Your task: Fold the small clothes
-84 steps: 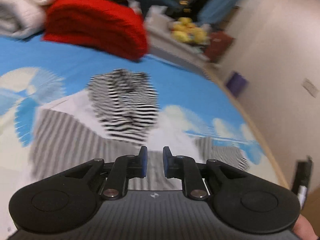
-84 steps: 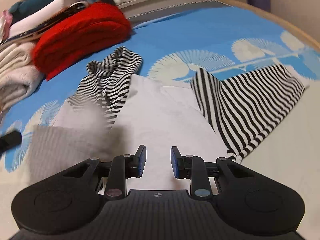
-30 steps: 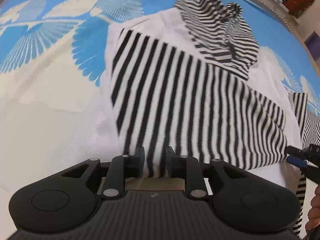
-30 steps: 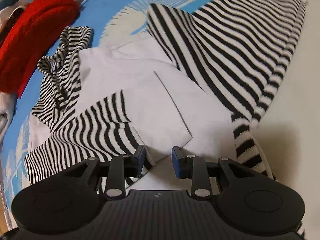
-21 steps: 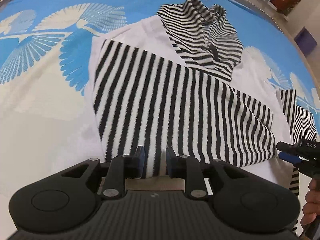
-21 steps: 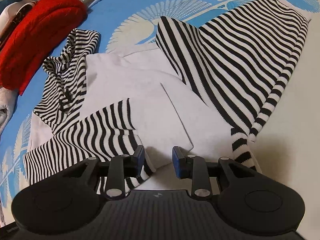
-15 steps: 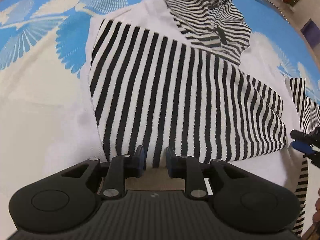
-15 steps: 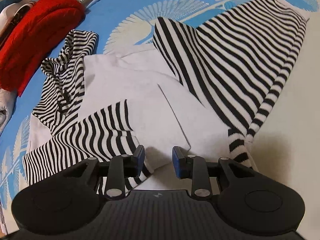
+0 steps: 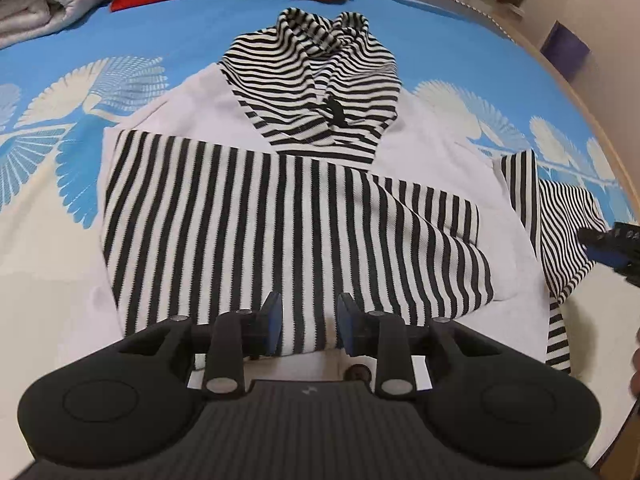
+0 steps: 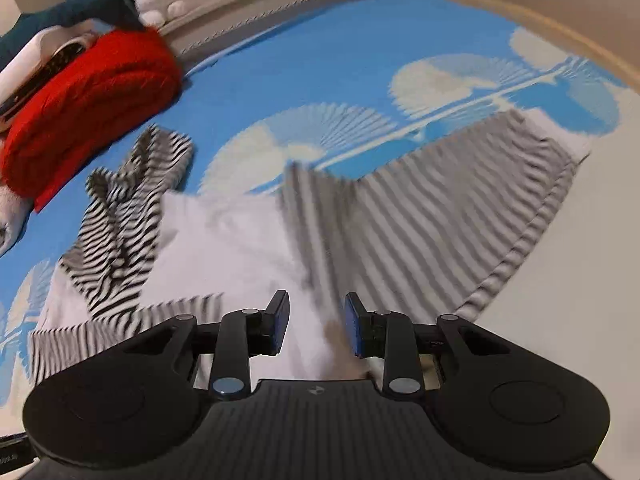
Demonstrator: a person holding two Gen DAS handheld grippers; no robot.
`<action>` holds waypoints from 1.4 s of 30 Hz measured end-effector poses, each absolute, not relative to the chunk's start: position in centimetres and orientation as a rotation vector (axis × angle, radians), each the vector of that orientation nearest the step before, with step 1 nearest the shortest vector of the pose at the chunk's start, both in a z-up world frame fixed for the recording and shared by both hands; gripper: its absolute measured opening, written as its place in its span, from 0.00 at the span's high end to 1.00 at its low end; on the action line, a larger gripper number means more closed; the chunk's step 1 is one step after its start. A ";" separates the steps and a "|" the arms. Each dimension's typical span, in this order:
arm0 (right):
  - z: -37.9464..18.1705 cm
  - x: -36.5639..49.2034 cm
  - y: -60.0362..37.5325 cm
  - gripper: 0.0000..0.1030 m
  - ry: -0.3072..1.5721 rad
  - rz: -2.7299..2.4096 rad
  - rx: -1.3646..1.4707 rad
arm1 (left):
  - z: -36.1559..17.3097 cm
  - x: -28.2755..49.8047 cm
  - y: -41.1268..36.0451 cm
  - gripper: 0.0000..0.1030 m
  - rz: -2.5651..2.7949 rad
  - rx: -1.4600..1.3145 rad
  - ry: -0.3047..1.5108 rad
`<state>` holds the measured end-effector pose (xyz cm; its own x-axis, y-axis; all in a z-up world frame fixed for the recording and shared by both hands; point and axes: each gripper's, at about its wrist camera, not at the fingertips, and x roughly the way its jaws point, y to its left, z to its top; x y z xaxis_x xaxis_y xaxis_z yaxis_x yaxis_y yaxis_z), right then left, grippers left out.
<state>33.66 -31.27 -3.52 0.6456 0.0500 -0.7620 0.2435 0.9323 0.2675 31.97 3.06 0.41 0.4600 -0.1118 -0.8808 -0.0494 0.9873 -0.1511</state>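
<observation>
A: The left gripper point(image 9: 308, 326) has its jaws apart, holding nothing, just above the near edge of the folded sleeve point(image 9: 280, 232). Half a second ago it sat lower on that edge; it has backed off and now looks down the whole hoodie point(image 9: 436, 148).

B: So that sleeve is done?

A: I'd say so. It lies flat across the white body, below the striped hood point(image 9: 316, 96), and has kept its place over the last second.

B: And the right gripper point(image 10: 316, 326)?

A: Also parted and empty. Its view is smeared with motion now, where it was sharp before, so it is swinging. It has left the hem and faces the other sleeve point(image 10: 432, 216), which is spread out to the side on the blue bedsheet point(image 10: 320, 60), not yet folded.

B: Meaning that's next.

A: Probably: take it near the cuff and carry it across the body, over the first one. The red blanket point(image 10: 88, 108) beyond is well clear.
</observation>
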 end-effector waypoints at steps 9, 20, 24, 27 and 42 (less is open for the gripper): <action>-4.4 32.9 -42.8 0.69 0.802 -0.301 0.473 | 0.3 32.3 3.2 0.68 -0.037 -0.175 1.091; -10.0 34.1 -49.2 0.69 0.763 -0.422 0.748 | 0.0 32.5 3.3 0.68 -0.033 -0.183 1.102; -11.7 34.7 -50.6 0.69 0.727 -0.468 0.819 | -0.1 32.6 3.9 0.68 -0.026 -0.184 1.102; -11.9 35.2 -51.4 0.69 0.676 -0.477 0.841 | -0.1 32.6 4.5 0.68 -0.020 -0.190 1.106; 4.1 30.9 -23.9 0.95 0.141 0.240 0.022 | 2.8 32.8 13.7 0.68 0.136 -0.398 1.028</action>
